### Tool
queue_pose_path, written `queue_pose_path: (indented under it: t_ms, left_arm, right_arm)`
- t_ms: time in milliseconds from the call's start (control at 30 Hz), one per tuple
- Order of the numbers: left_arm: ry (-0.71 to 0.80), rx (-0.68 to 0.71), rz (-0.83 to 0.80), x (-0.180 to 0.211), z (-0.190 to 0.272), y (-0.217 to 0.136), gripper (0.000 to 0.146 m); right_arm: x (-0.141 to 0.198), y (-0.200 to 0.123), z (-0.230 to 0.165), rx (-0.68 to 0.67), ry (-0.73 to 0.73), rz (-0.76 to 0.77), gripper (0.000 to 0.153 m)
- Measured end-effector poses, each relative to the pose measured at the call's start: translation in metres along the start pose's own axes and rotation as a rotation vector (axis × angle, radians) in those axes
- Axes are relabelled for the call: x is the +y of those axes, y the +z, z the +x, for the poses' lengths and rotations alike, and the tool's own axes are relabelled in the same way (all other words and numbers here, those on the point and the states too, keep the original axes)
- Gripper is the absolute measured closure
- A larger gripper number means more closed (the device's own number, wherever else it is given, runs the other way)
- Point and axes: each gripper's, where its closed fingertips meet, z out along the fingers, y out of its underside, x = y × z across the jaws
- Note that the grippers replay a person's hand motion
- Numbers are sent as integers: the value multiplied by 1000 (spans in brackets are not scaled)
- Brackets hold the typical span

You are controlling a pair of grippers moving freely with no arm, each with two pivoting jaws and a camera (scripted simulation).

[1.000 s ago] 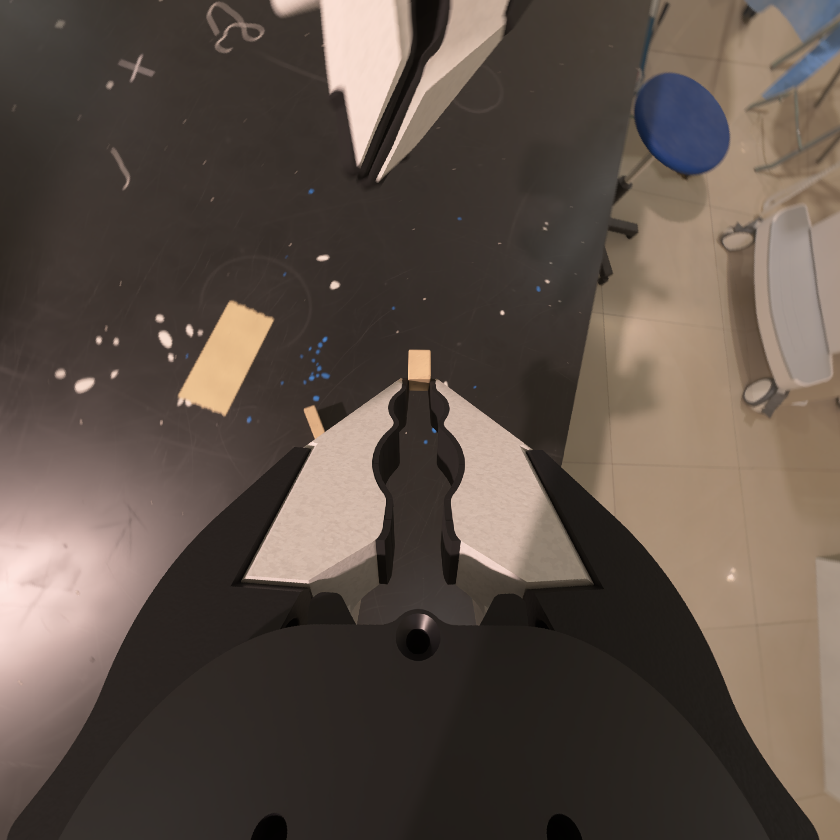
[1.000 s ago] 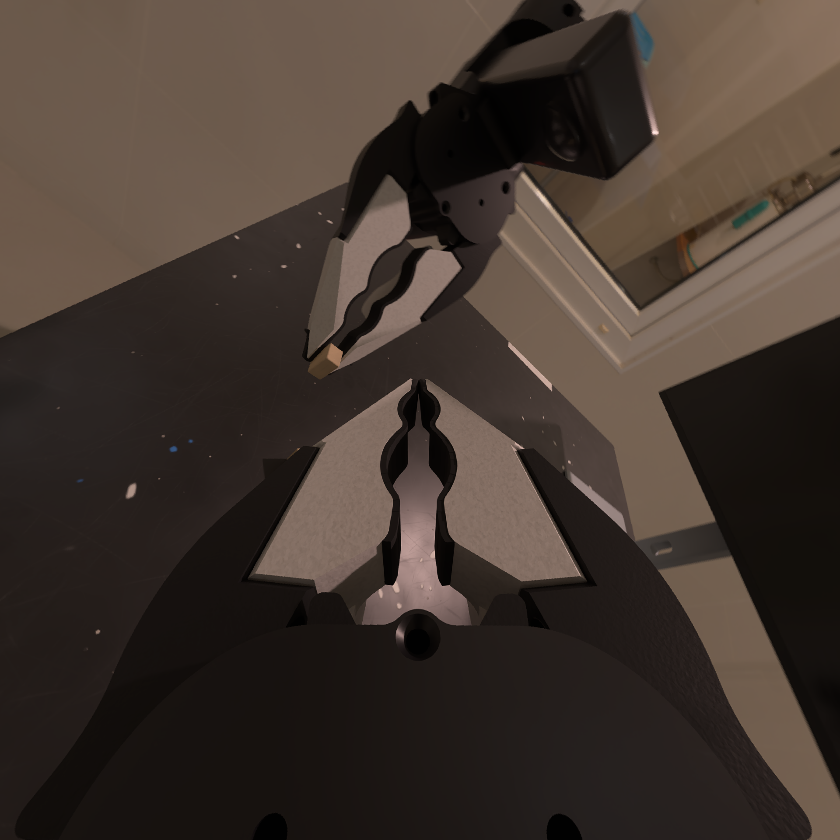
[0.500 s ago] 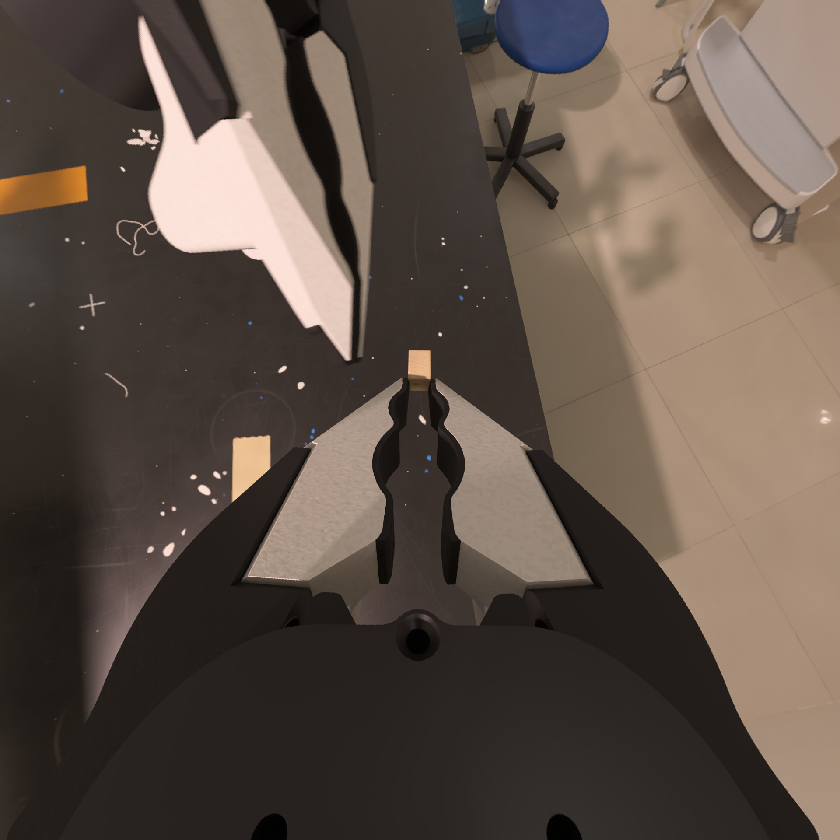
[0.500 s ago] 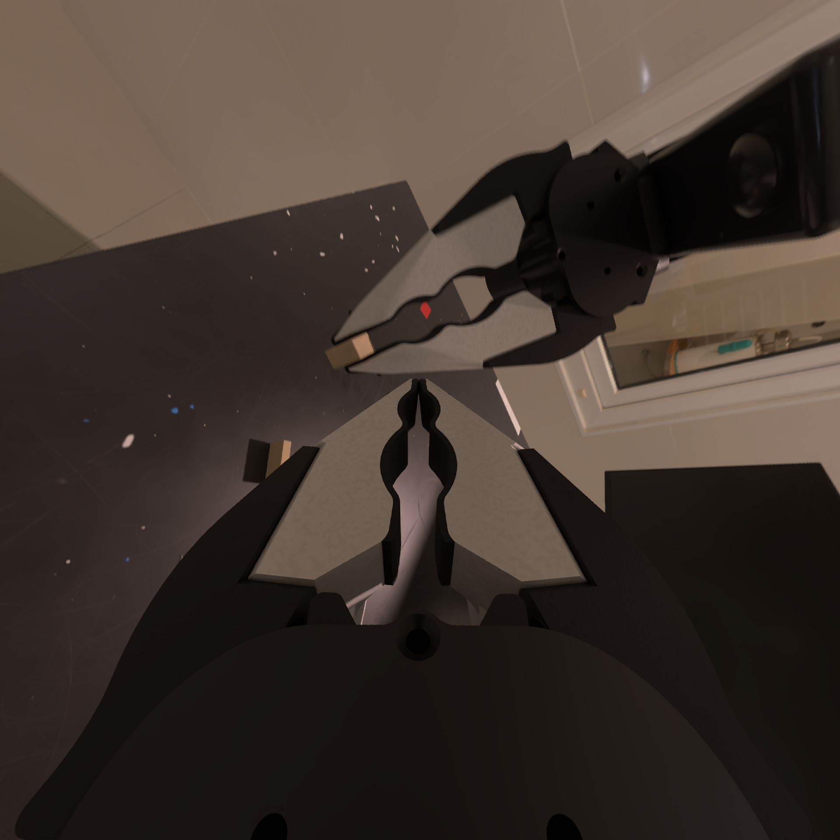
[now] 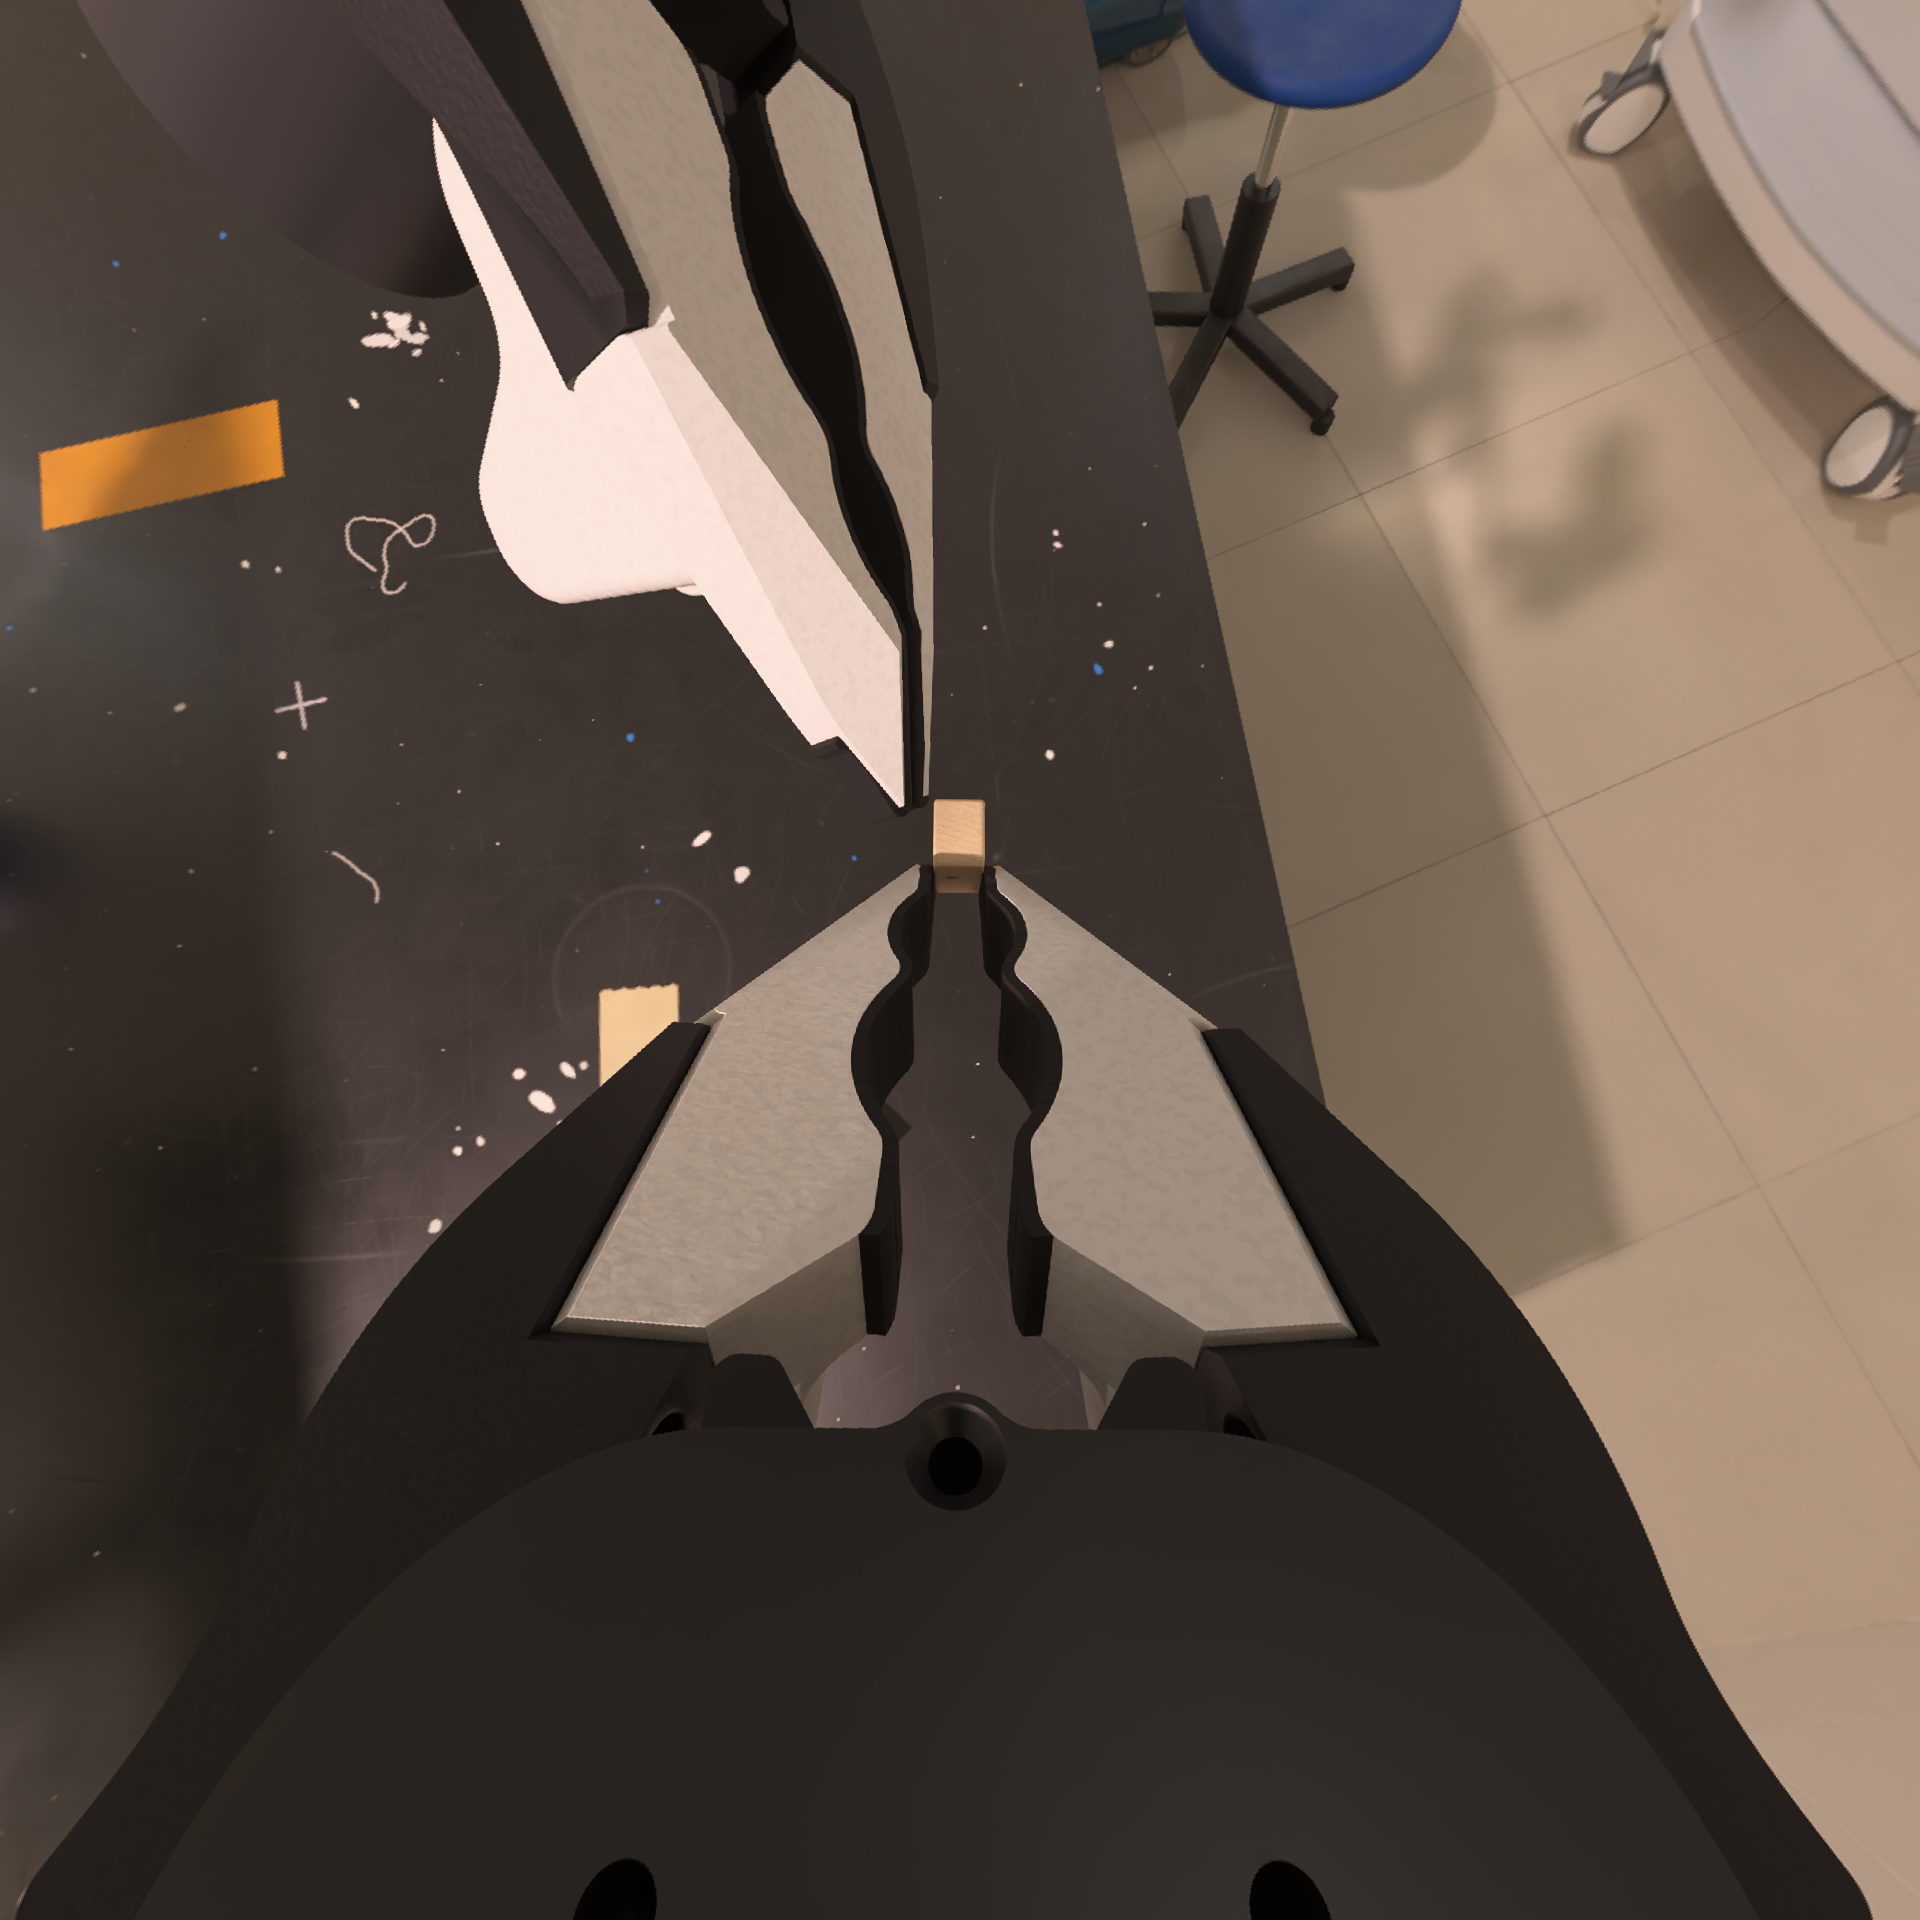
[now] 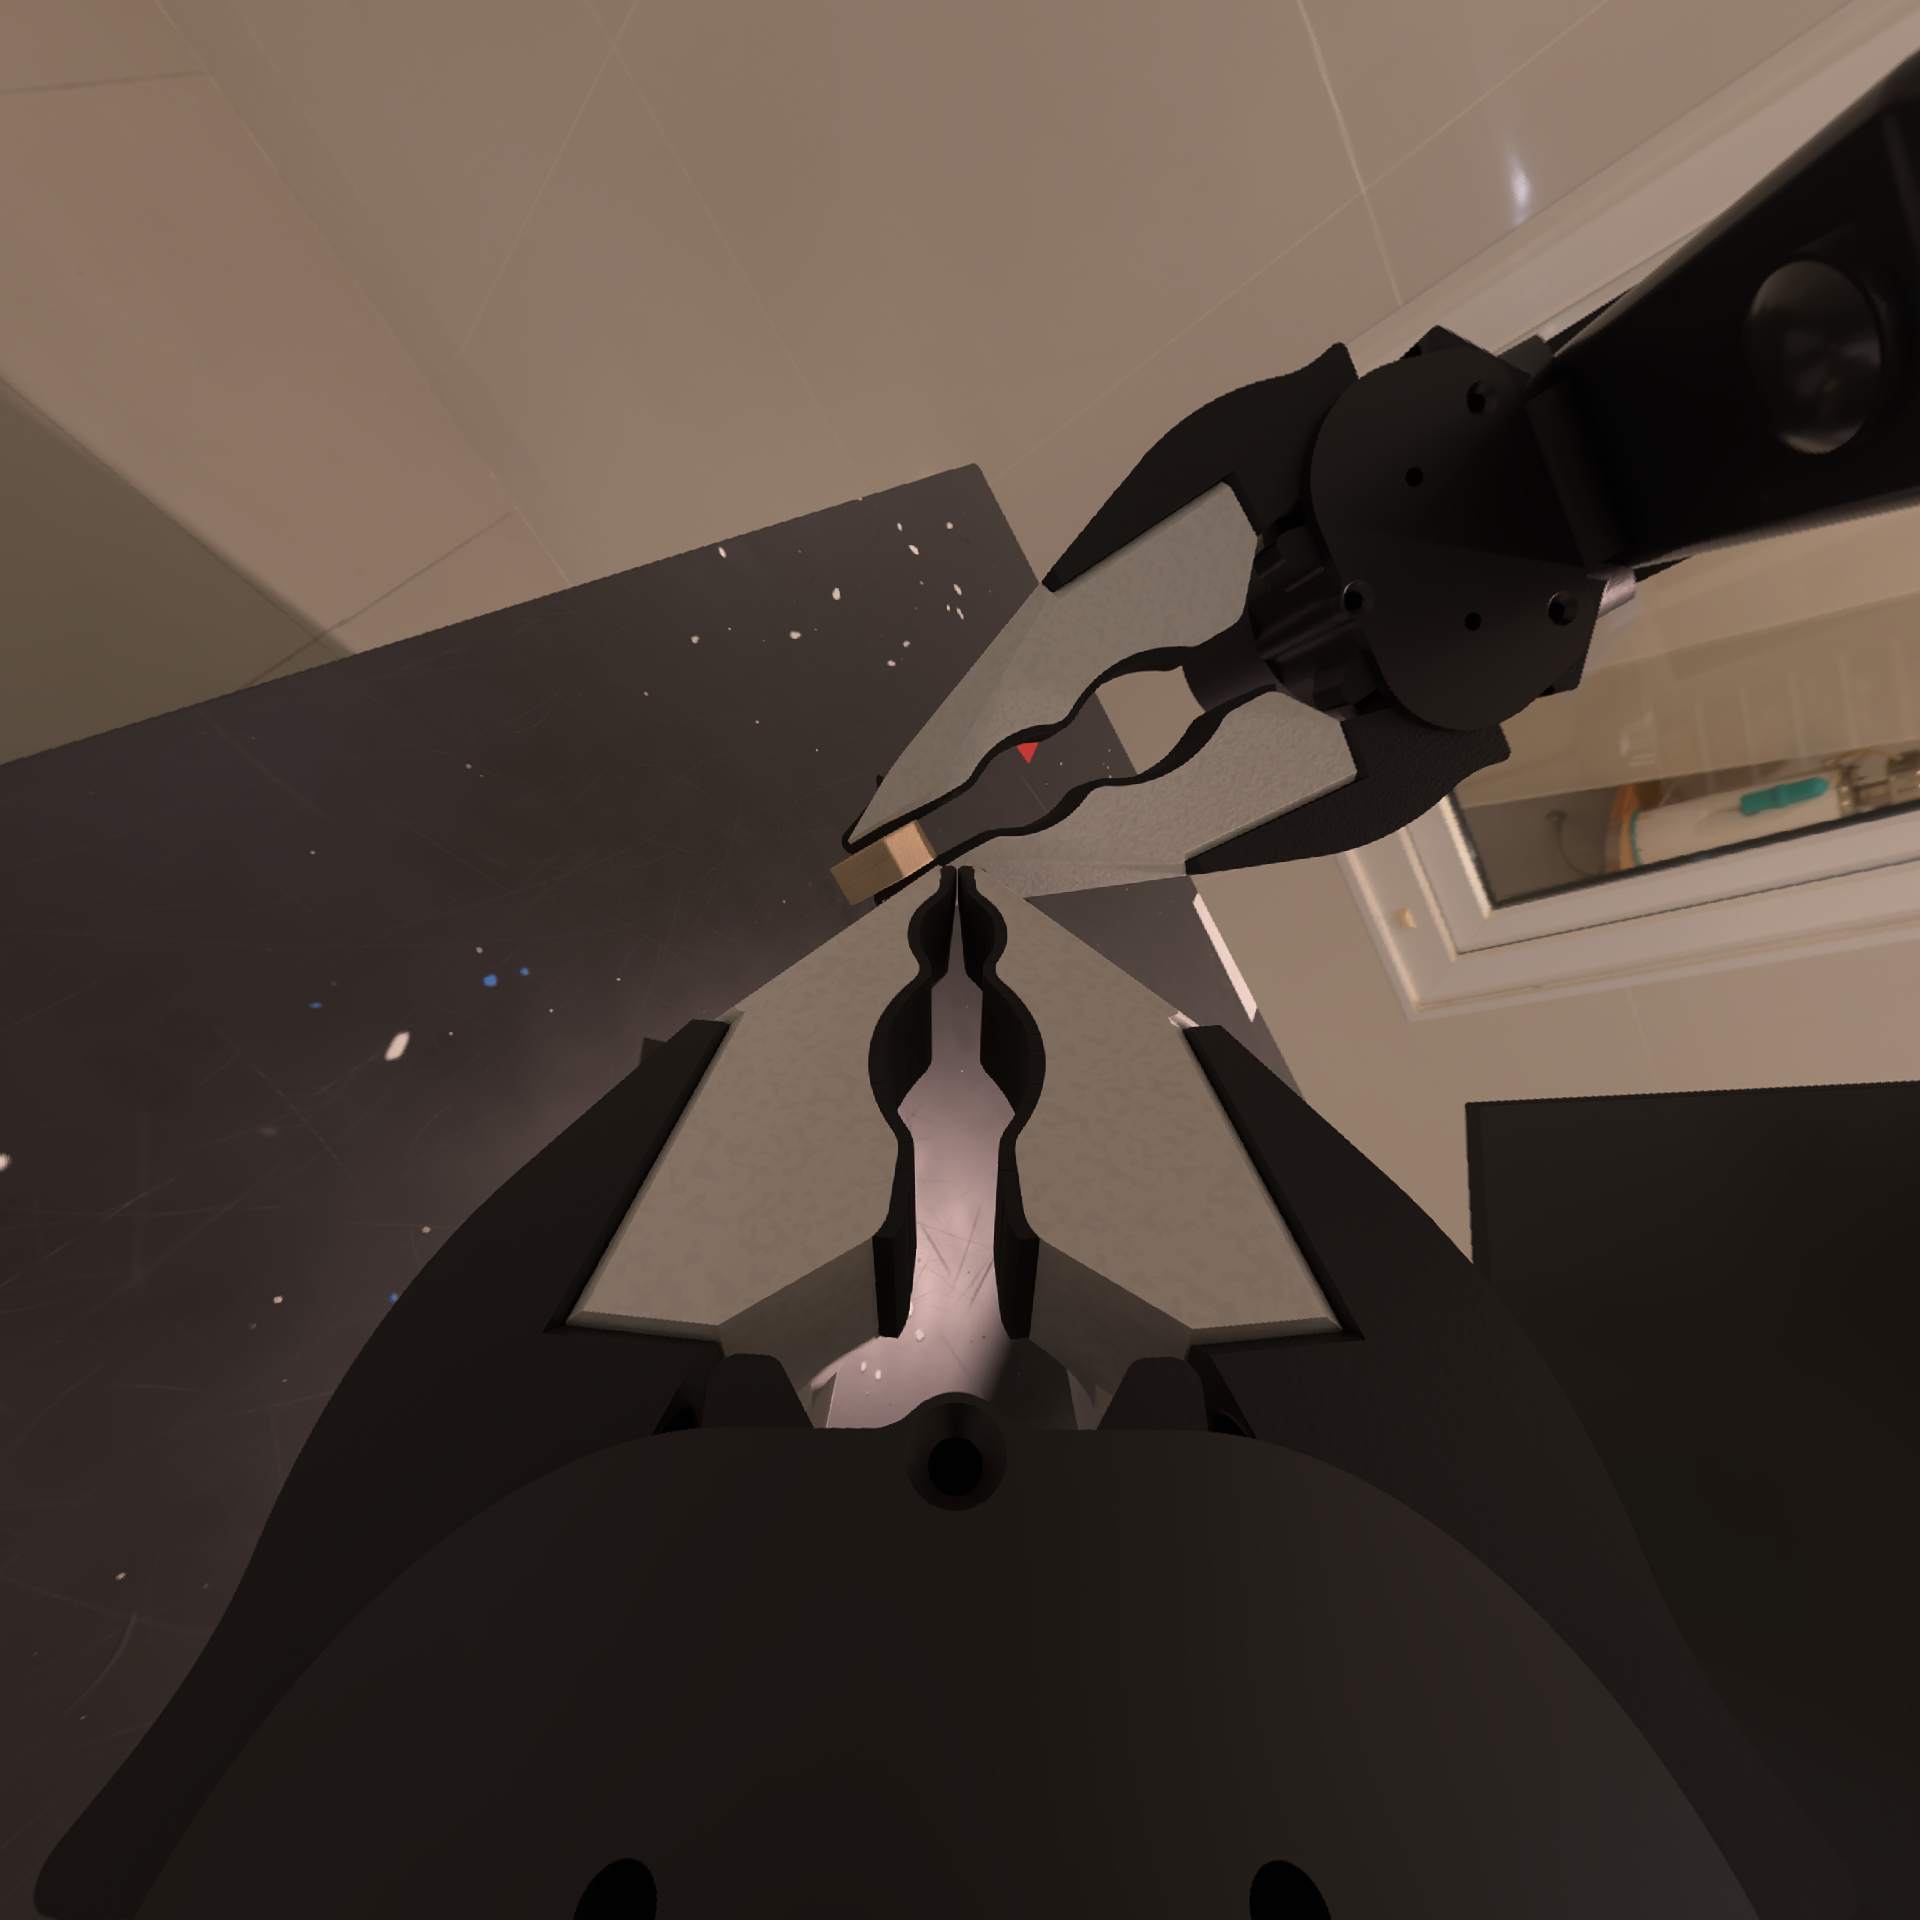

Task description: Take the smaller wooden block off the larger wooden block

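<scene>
My left gripper [image 5: 957, 881] is shut on the smaller wooden block [image 5: 957, 844], a pale cube held at the fingertips above the dark table [image 5: 312, 935]. My right gripper [image 5: 913, 795] hangs just beyond and left of the block, shut and empty, its tips almost touching the block. In the right wrist view my right gripper [image 6: 958, 881] is shut with nothing in it. There the left gripper [image 6: 899, 844] comes in from the upper right with the block [image 6: 879, 869] just above my right tips. The larger wooden block is not in view.
An orange tape strip [image 5: 161, 463] and a beige tape strip [image 5: 636, 1029] lie on the table at left. The table's edge [image 5: 1231, 748] runs close on the right, with tiled floor beyond. A blue stool [image 5: 1314, 42] and a white cart [image 5: 1787, 208] stand on the floor.
The two grippers have come closer together. My right gripper's tips now sit next to the block held by the left gripper. The larger block has dropped out of view.
</scene>
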Motion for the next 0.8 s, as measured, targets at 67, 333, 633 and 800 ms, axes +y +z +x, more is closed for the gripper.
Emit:
queue_pose_path:
  t_ms: [67,333,633,800]
  left_arm:
    - [11,-13,-13,0,-2,-1,138]
    - [36,-80,-46,0,-13,-1,138]
    - [42,-116,-59,1,-20,-3,138]
    - [6,-114,-50,3,-24,-5,138]
  right_arm:
    - [1,-1,0,-13,12,-8,152]
    - [5,-7,3,-77,68,-33,148]
    - [16,-12,7,-74,114,-78,147]
    - [29,-26,24,61,246,-75,135]
